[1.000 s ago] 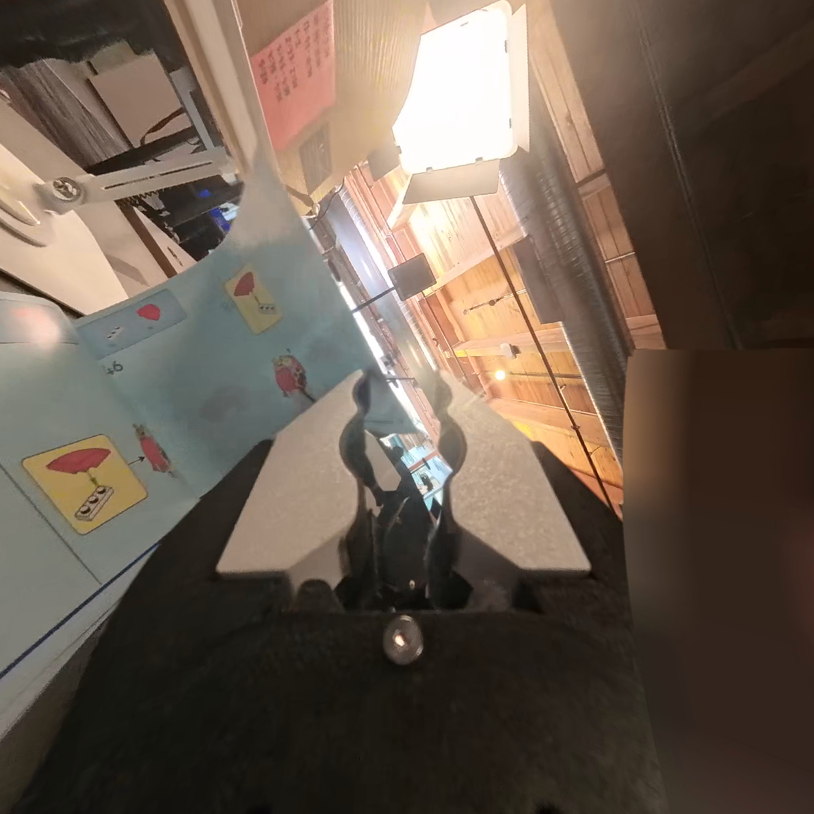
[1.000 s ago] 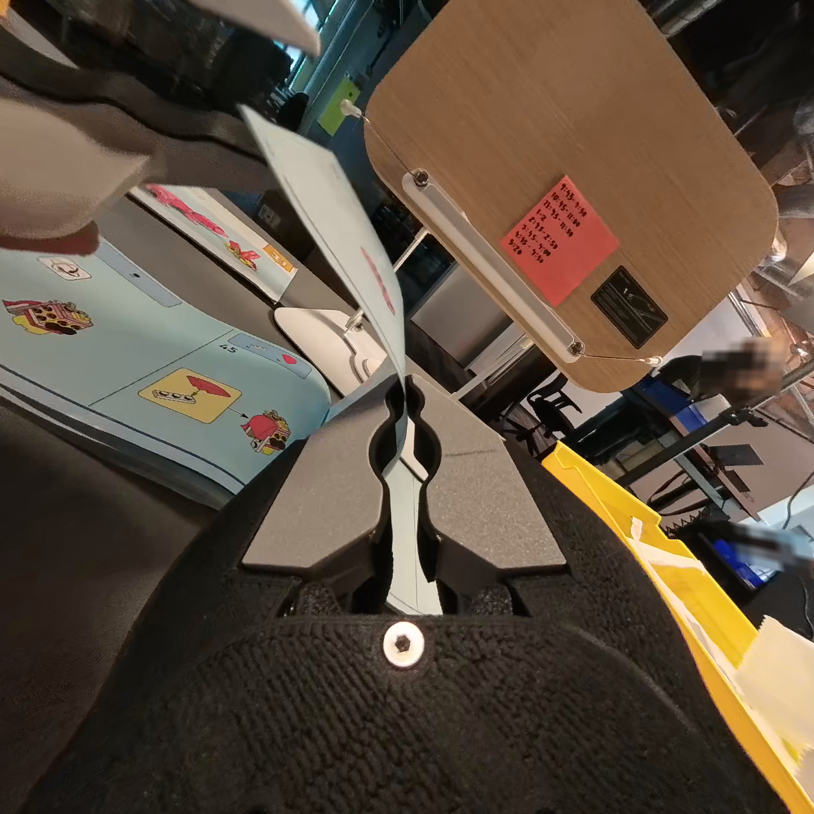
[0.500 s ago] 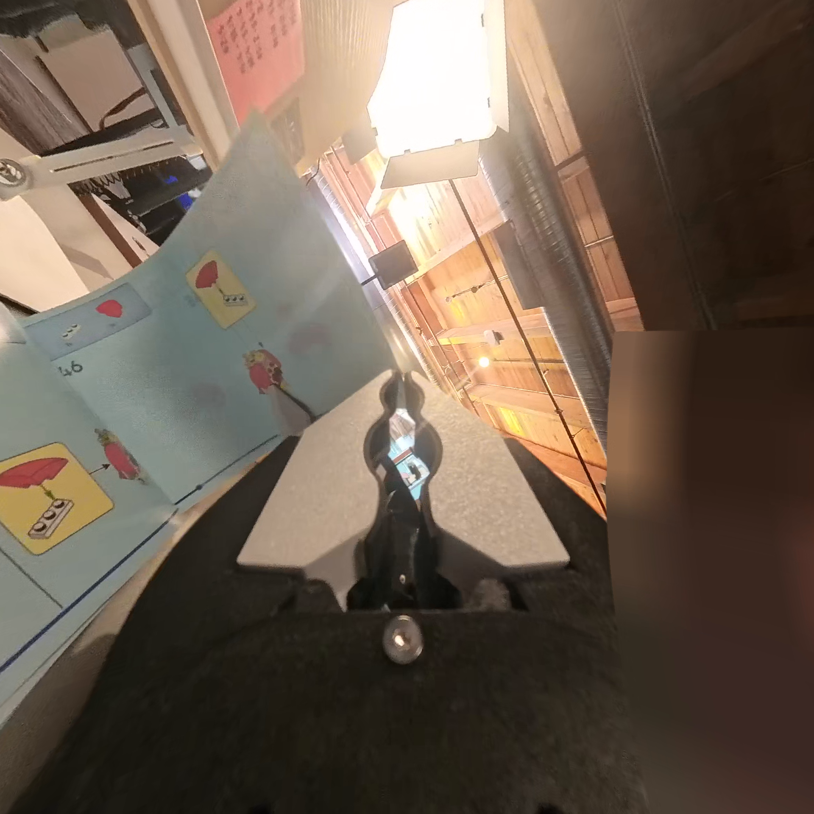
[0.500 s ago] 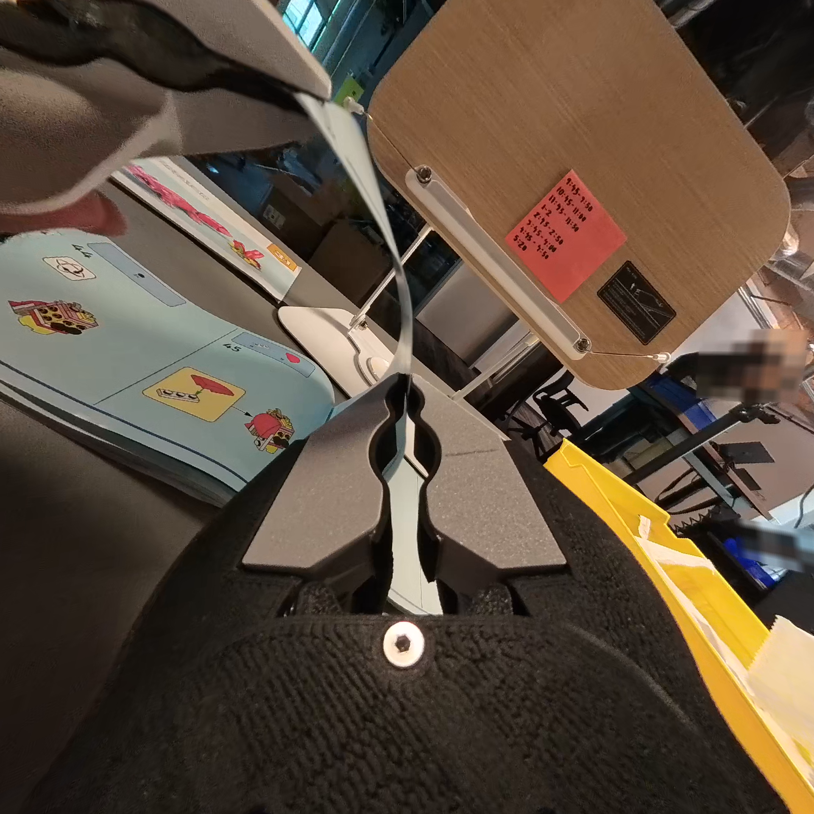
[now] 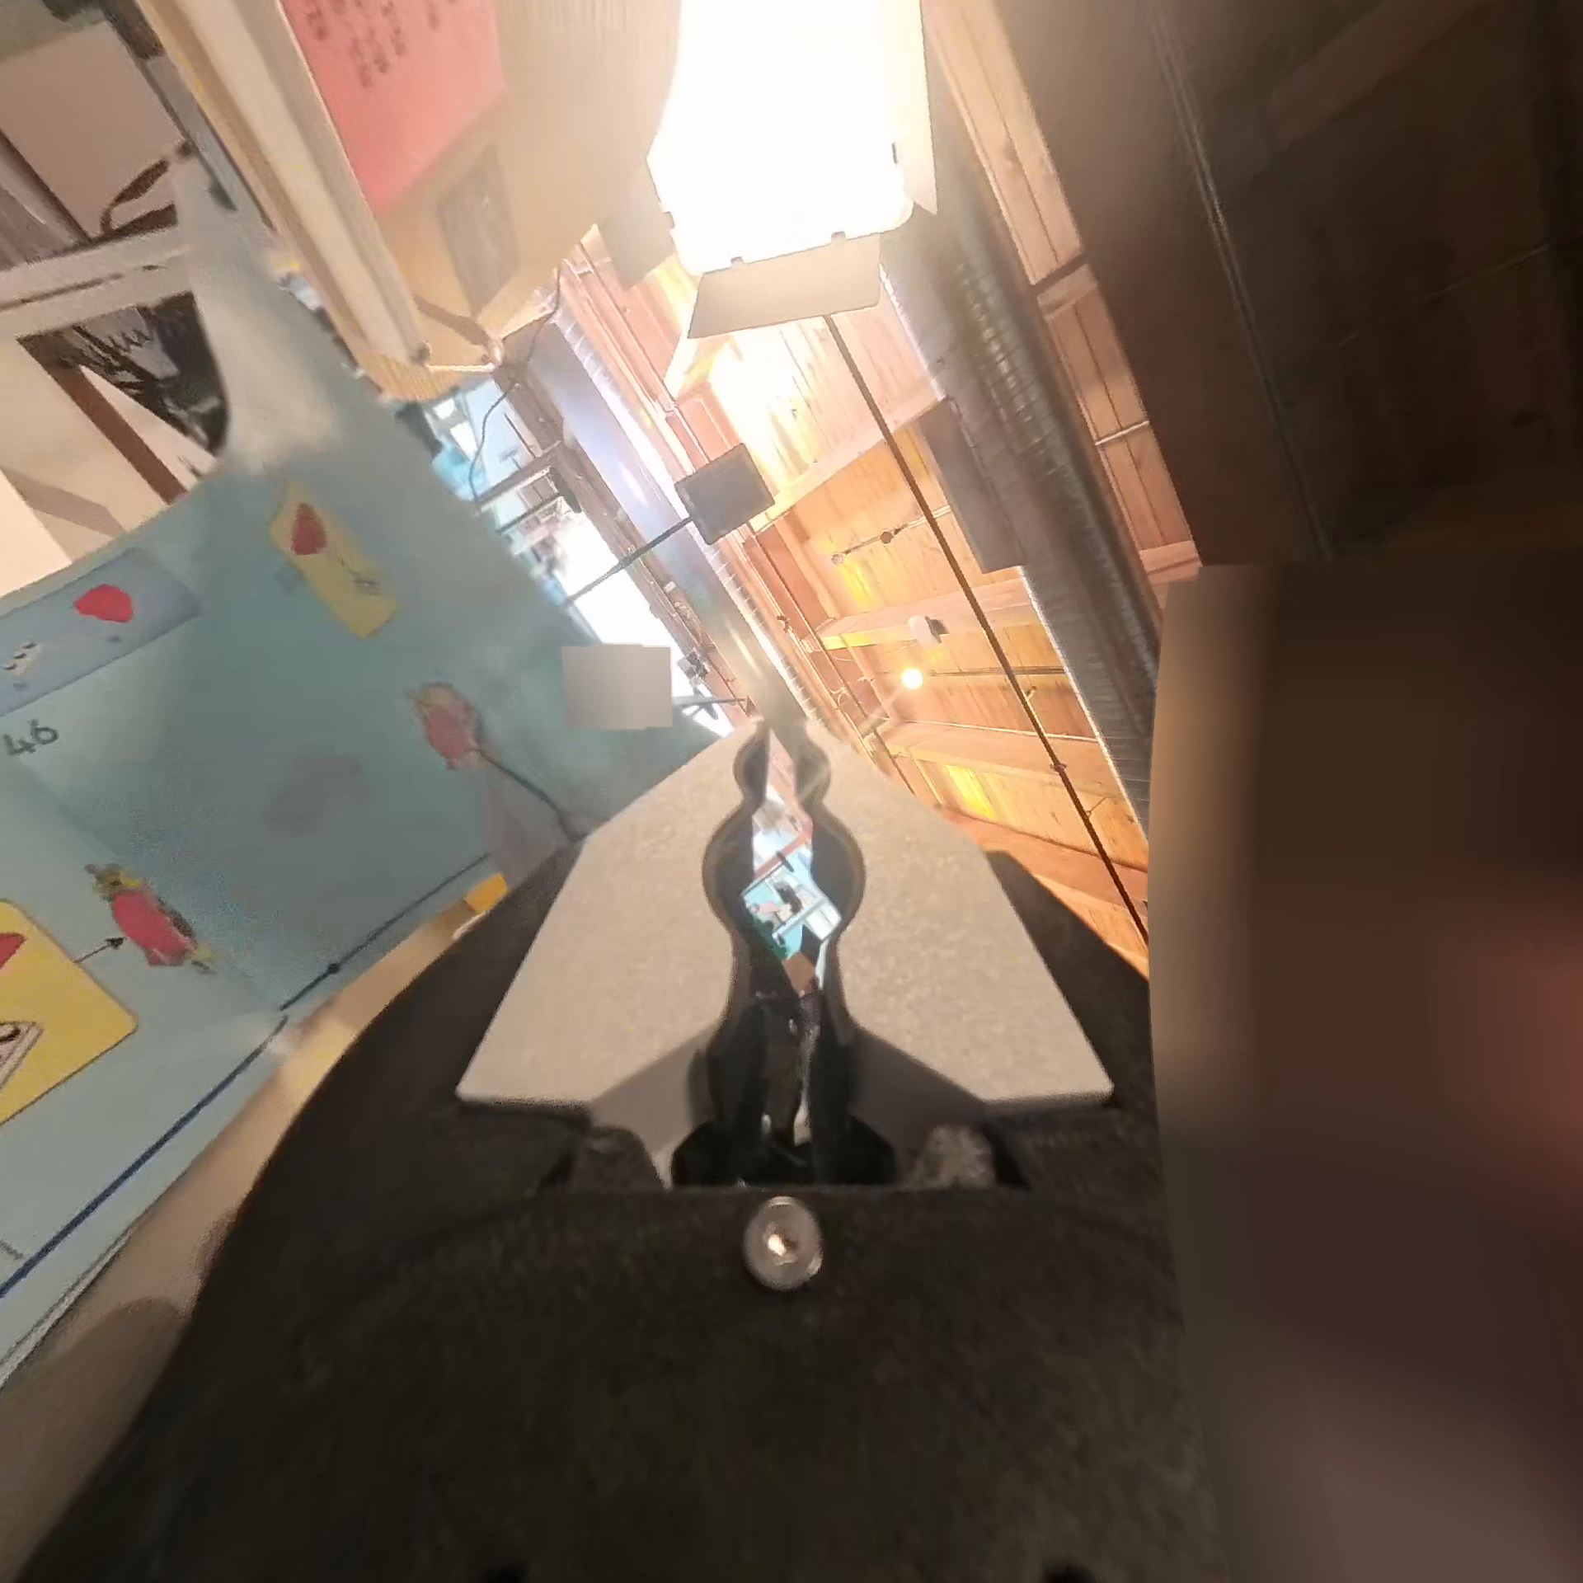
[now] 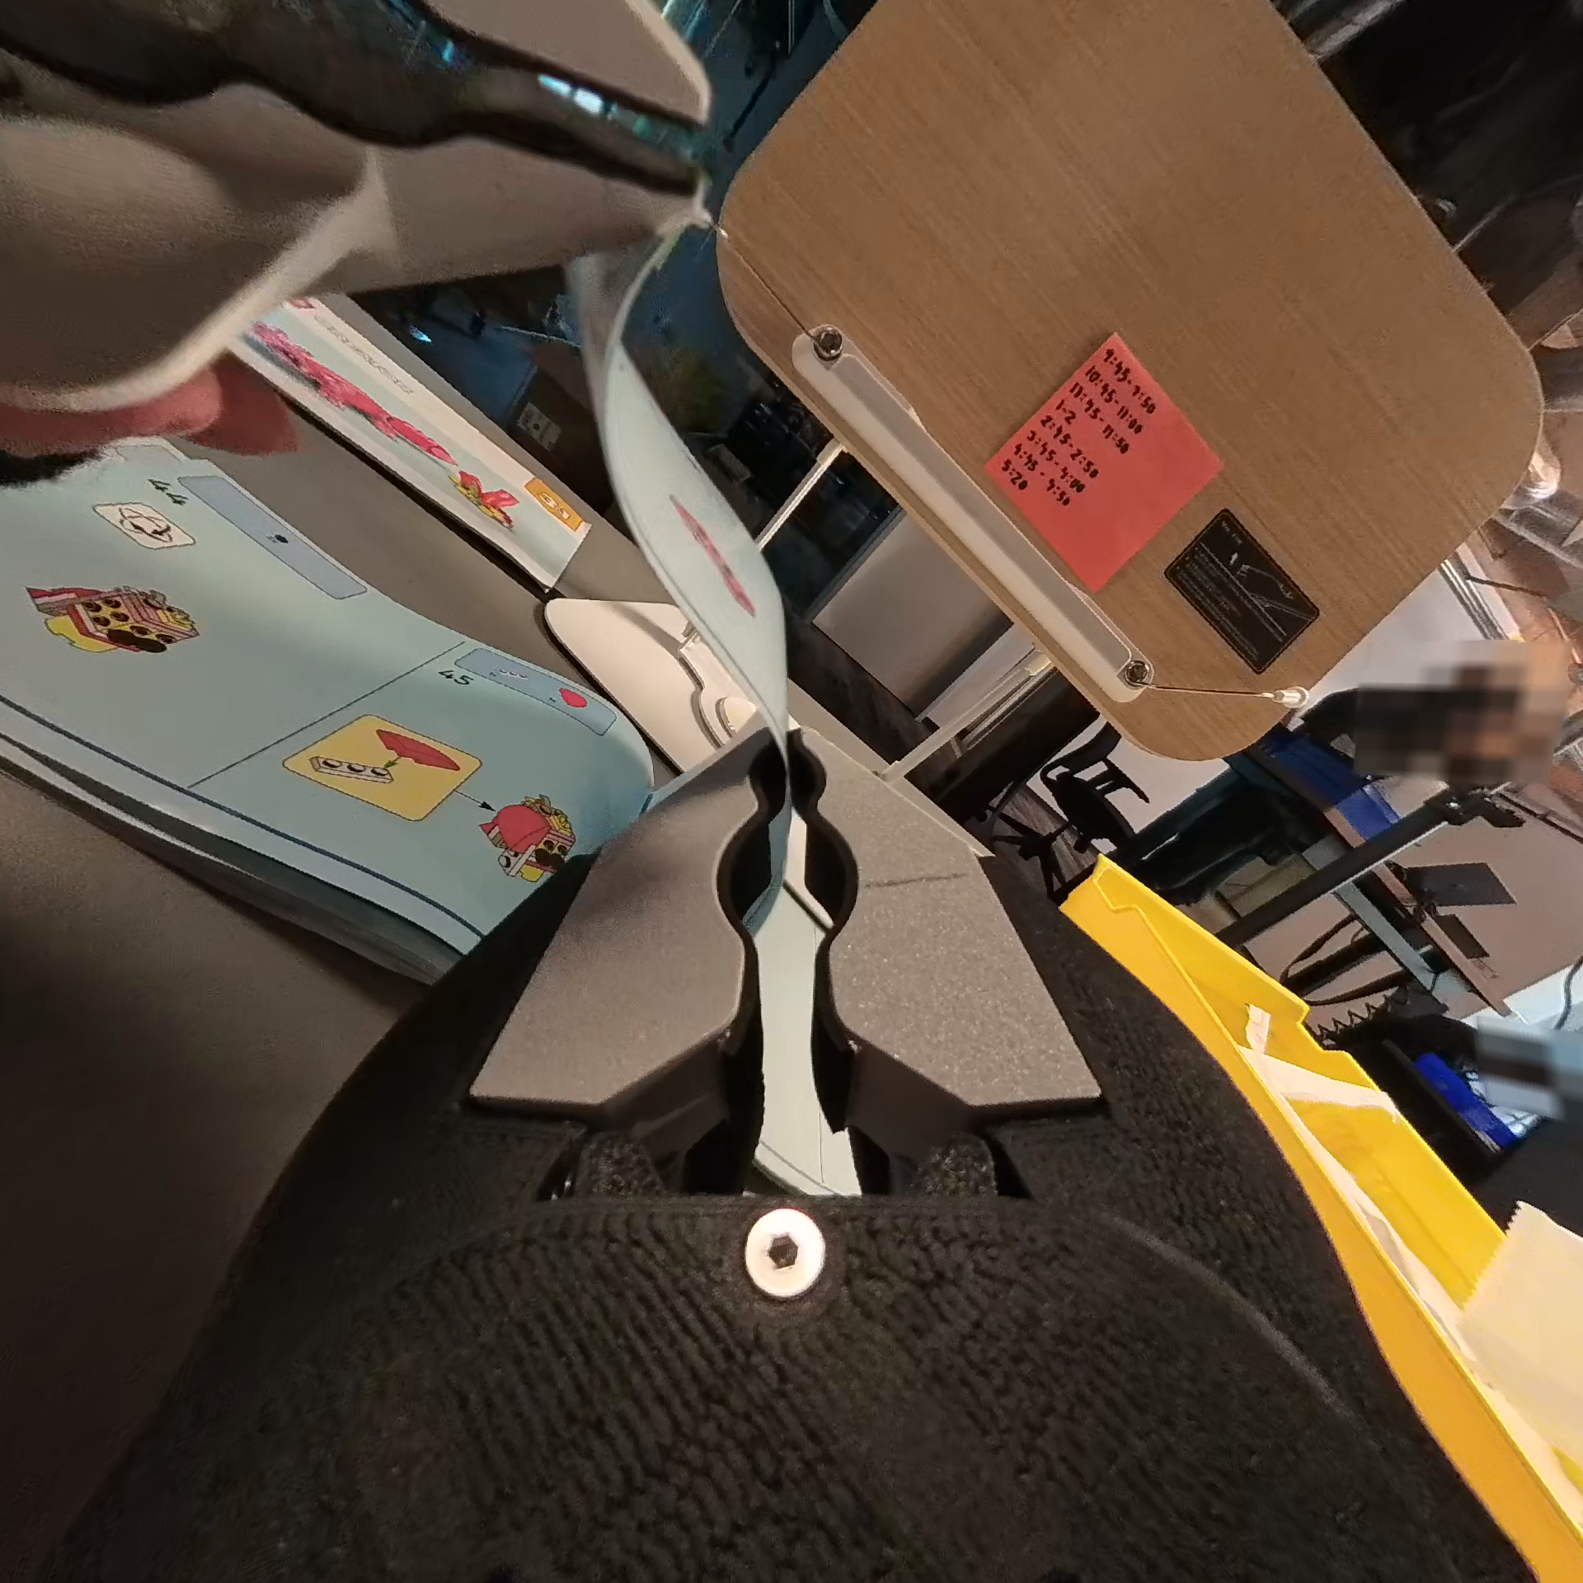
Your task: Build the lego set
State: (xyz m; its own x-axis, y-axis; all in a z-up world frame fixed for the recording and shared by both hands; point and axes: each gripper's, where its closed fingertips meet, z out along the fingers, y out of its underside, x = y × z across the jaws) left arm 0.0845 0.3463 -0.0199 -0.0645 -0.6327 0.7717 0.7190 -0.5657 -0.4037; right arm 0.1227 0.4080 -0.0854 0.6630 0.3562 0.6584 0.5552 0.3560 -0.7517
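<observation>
A light blue instruction booklet (image 6: 257, 685) lies open on the dark table. One page (image 6: 685, 514) stands up from it in a curve. My right gripper (image 6: 792, 762) is shut on the lower edge of this page, which runs edge-on between its fingers. My left gripper (image 6: 689, 167) shows at the top left of the right wrist view, with its tips at the page's upper corner. In the left wrist view my left gripper (image 5: 778, 737) is shut, and the page (image 5: 257, 685) reaches from the left up to its fingertips.
A wooden board (image 6: 1114, 214) on a white stand (image 6: 625, 651) hangs over the table, with a red note (image 6: 1105, 462) on it. A yellow bin (image 6: 1285, 1071) stands at the right. A second booklet (image 6: 411, 420) lies farther back. A bright lamp (image 5: 788, 128) shines overhead. My right fingertips sit around 10 cm from my left ones. The red note (image 6: 1105, 462) is about equally far from each gripper, around 25 cm. Seen from the left wrist view (image 5: 420, 50) as well.
My left gripper has shut at the page's upper corner and moved with it towards the board. The page now bends in a stronger curve. My right gripper has kept its hold.
</observation>
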